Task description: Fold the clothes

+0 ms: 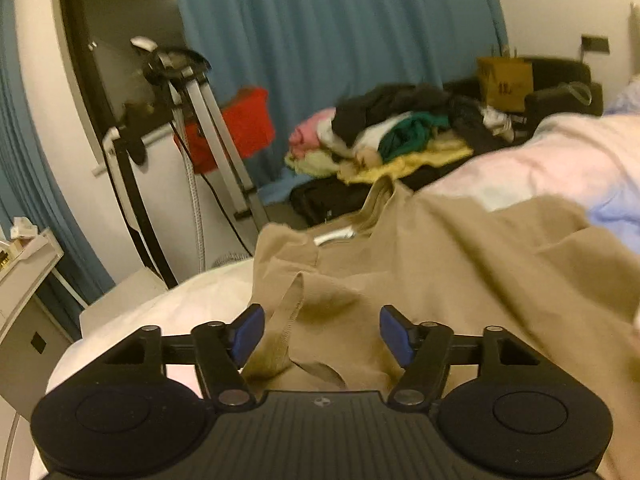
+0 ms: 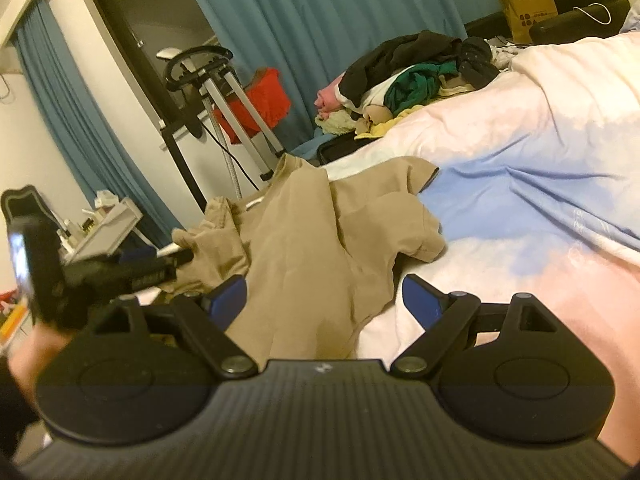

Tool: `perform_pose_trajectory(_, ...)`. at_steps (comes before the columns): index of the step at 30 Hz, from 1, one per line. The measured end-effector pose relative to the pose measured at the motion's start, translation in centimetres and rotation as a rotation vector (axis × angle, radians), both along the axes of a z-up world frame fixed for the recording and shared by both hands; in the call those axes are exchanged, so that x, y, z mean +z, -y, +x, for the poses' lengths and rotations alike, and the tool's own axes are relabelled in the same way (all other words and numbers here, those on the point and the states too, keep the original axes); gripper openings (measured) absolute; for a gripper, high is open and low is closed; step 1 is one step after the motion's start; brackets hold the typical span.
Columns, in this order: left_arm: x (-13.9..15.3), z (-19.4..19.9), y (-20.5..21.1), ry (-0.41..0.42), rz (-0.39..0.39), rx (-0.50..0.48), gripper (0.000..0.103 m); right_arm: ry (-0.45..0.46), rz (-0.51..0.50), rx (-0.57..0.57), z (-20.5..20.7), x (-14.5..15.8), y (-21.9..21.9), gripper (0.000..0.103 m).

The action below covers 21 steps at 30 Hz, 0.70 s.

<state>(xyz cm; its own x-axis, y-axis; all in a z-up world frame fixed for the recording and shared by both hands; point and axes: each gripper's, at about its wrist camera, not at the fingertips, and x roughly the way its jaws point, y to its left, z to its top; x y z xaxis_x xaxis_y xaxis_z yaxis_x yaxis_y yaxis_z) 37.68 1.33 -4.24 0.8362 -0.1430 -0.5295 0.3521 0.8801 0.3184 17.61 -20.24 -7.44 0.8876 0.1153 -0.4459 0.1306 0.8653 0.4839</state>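
The left tongs (image 1: 322, 332) stand open at the bottom of the left wrist view, a ribbed hem of the tan shirt (image 1: 440, 264) lying loose between the blue pads (image 1: 250, 330), which do not press it. The right tongs (image 2: 324, 300) are open too, empty, hanging over the shirt's lower edge. The shirt lies crumpled across the middle of both views on the bed (image 2: 520, 152), collar toward the upper left, one sleeve bunched at the right. No neat fold shows yet, so folding looks barely begun. A pile of clothes (image 2: 408, 76) at the upper centre apparently waits its turn.
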Motion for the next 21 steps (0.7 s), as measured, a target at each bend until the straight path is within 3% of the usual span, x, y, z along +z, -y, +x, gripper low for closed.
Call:
perform_pose_trajectory(3,-0.6,3.3,-0.5,-0.088,-0.100,0.018,0.063,-0.021,-0.026,0.008,0.5,-0.7,-0.4,0.086)
perform_pose_trajectory(4,-0.7,4.2,-1.0,-0.121,-0.161,0.043,0.051,-0.024,-0.034,0.012,0.6,-0.8,-0.6,0.086)
perform_pose_trajectory(6,-0.4,5.8,-2.6,-0.168,-0.273,0.113,0.008,-0.031,-0.052,0.022,1.0,-1.0,-1.0,0.086)
perform_pose_trajectory(9,0.5,7.8,-5.9,-0.222,-0.414,0.241,0.006,-0.042,-0.075,0.034,1.3,-1.3,-1.5,0.086)
perform_pose_trajectory(13,3.3,11.3,-13.3,-0.318,-0.498,0.425,0.004,-0.066,-0.096,0.055,1.7,-1.9,-2.0,0.086)
perform_pose_trajectory(16,5.8,13.2,-19.0,-0.300,-0.491,0.581,0.004,-0.073,-0.126,0.067,2.0,-2.1,-2.6,0.086)
perform_pose_trajectory(19,7.4,14.3,-24.8,-0.206,-0.501,0.725,0.005,-0.080,-0.153,0.077,2.3,-2.4,-3.2,0.086)
perform_pose_trajectory(21,6.9,13.9,-28.1,-0.175,-0.530,0.784,0.008,-0.087,-0.165,0.083,2.5,-2.5,-3.6,0.086)
